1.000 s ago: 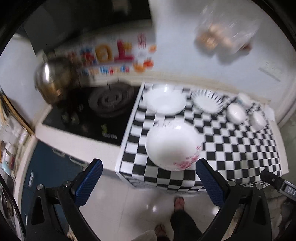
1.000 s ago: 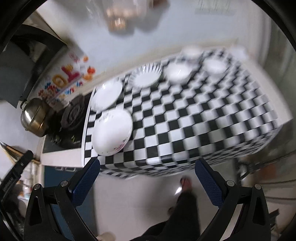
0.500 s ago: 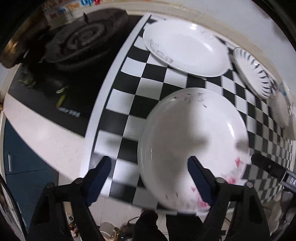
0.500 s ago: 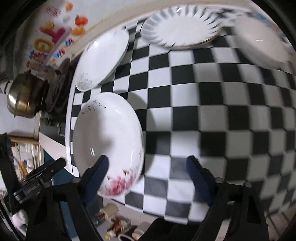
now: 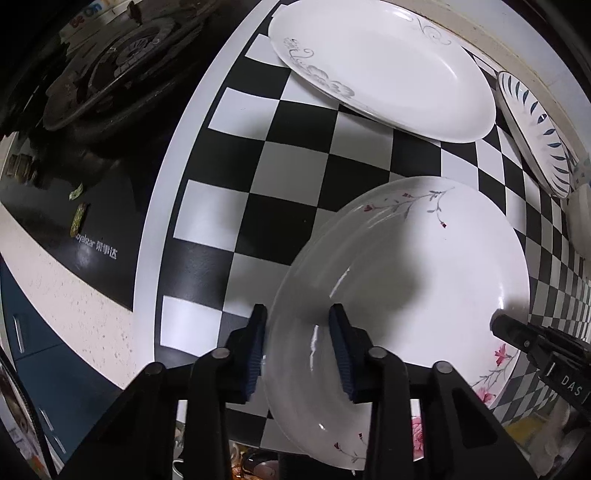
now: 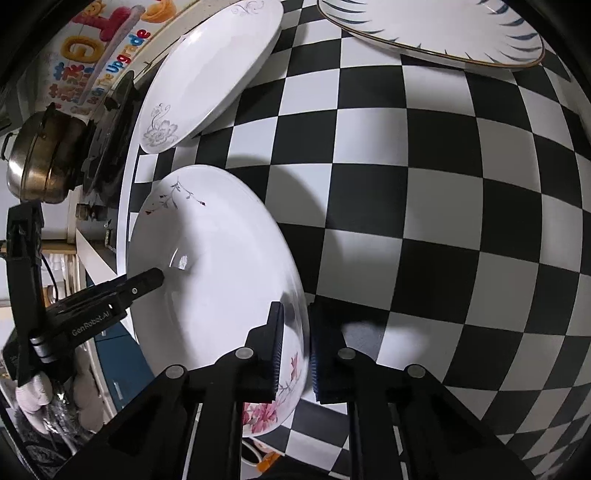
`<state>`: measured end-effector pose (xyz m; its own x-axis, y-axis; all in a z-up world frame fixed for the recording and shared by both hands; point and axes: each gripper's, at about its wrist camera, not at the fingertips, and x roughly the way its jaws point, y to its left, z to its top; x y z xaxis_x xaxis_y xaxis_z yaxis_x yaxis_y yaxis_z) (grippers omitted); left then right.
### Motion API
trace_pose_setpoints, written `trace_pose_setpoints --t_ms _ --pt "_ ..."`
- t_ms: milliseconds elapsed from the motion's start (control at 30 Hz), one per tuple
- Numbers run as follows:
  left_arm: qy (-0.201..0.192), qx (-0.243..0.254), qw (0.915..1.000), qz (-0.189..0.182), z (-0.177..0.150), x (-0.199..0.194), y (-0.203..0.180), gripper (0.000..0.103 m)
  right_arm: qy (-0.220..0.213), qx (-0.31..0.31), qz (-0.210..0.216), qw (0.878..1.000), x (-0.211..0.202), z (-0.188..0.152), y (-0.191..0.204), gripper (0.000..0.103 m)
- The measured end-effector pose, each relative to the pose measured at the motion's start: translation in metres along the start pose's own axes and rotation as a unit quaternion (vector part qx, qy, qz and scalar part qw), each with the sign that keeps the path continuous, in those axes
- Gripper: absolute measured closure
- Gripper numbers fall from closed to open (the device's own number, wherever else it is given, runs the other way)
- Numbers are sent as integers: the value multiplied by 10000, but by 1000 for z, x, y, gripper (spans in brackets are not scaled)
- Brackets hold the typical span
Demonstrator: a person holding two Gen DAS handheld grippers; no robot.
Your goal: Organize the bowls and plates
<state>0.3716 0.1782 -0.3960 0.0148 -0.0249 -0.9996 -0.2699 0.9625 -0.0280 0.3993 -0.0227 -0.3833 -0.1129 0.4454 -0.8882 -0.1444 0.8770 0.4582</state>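
Left jaws: we see the left gripper (image 5: 297, 345) clamped on the near left rim of the pink-flowered plate (image 5: 424, 280), one blue pad outside the rim and one inside.
Right jaws: our right gripper (image 6: 295, 345) pinches the same plate (image 6: 221, 266) at its near right rim, one pad inside the rim and one outside, with only the rim between them.
Other gripper in view: from the left camera the right gripper's black body (image 5: 535, 343) reaches in over the plate's right edge; from the right camera the left gripper (image 6: 122, 291) comes in across the plate's left side.
Held plate: it sits at the near left corner of the checkered counter (image 6: 443, 221); we cannot tell whether it is touching the surface.
Beyond it: a grey-flowered plate (image 5: 380, 66) lies farther back, apart from the held one.
Farther right: a blue-leaf plate (image 6: 436, 29) lies near the back edge.
Left of the counter: a black stove (image 5: 110, 81) with a brass pot (image 6: 40, 158) behind.
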Motion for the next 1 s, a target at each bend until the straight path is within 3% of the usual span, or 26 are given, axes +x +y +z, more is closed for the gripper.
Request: trace_pose_setpoints --t_ms 300,533,733,1000 --pt "-173 361 9990 -213 -14 -32 -65 74 -200 151 14 9997 -31 -13 -33 90" --pt "-298 989 9937 -445 -18 -54 -141 74 -515 587 -11 9969 -80 -31 -83 90" --pt "-228 1391 9884 -564 -14 -47 -185 74 -781 930 -181 9924 -116 -45 -130 90" --pt "-70 1698 9839 -547 -6 -32 -222 74 -895 1274 -306 9873 -130 -57 -175 89"
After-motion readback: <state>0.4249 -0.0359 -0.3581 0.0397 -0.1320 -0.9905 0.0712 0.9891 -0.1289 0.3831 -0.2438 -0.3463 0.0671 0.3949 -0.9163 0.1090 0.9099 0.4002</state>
